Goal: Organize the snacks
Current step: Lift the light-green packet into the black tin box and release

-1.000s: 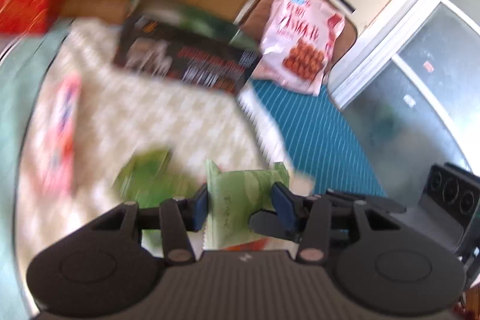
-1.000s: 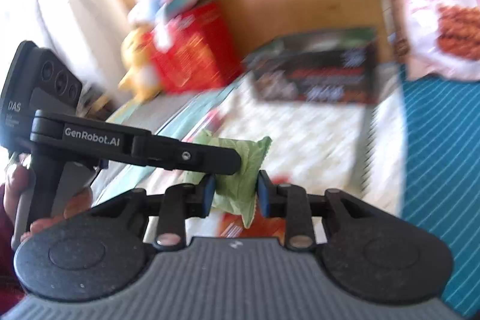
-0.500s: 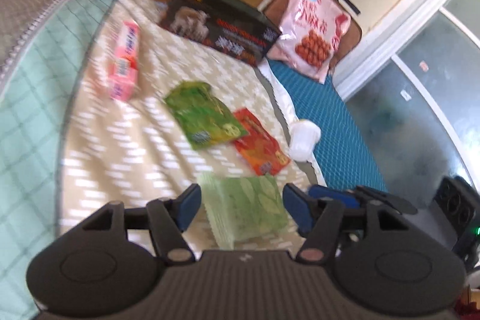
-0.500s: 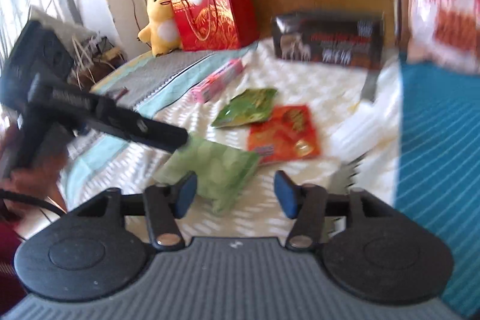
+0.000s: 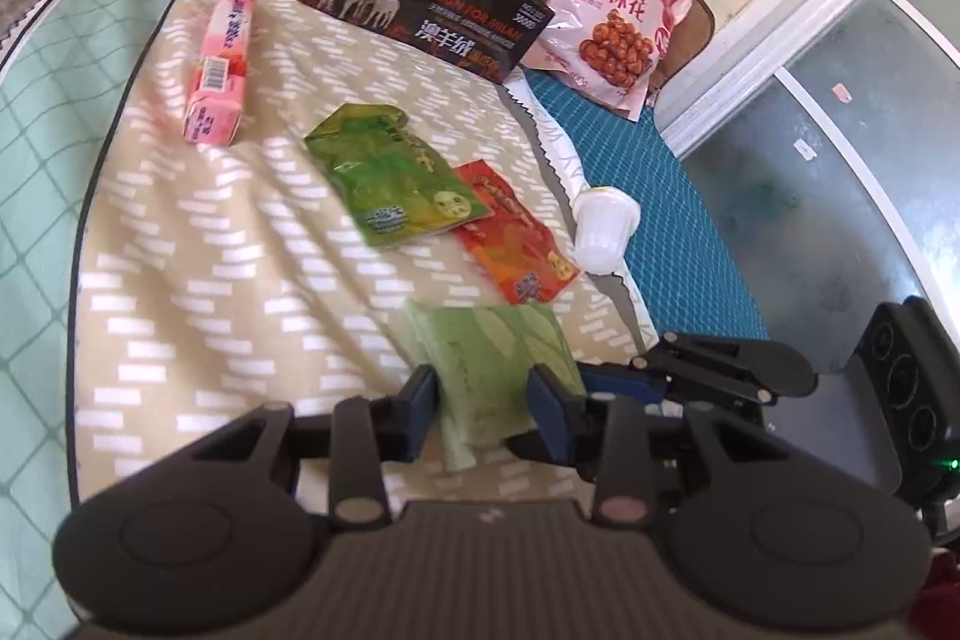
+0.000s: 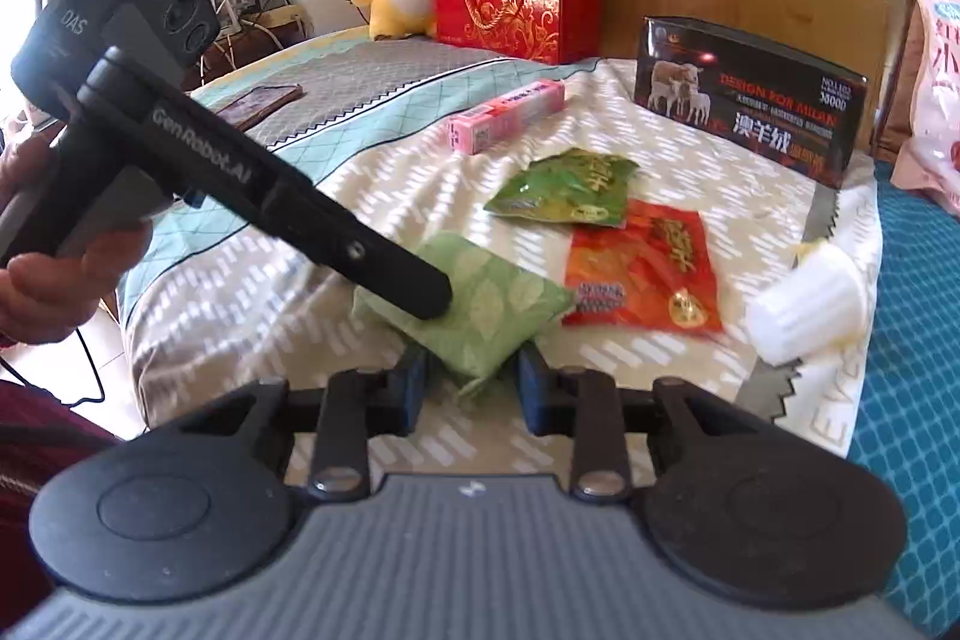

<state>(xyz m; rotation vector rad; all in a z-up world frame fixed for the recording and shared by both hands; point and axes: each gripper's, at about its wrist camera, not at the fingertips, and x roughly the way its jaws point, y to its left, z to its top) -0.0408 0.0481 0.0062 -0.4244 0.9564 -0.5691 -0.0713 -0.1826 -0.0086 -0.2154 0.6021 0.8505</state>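
Bare bedspread (image 5: 198,280) lies open left of the snacks, with only the pink carton (image 5: 219,64) at its far end. Ahead, the green packet (image 5: 390,178), red packet (image 5: 510,238) and white cup (image 5: 603,229) crowd together; the black box (image 5: 420,10) closes the far side.

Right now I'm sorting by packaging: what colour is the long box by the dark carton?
Pink long box, clearest in the left wrist view.

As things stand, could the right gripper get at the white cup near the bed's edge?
Probably yes. The white cup lies in the open, nothing over it, but the right gripper first has the pale green packet between its fingers, shared with the left gripper.
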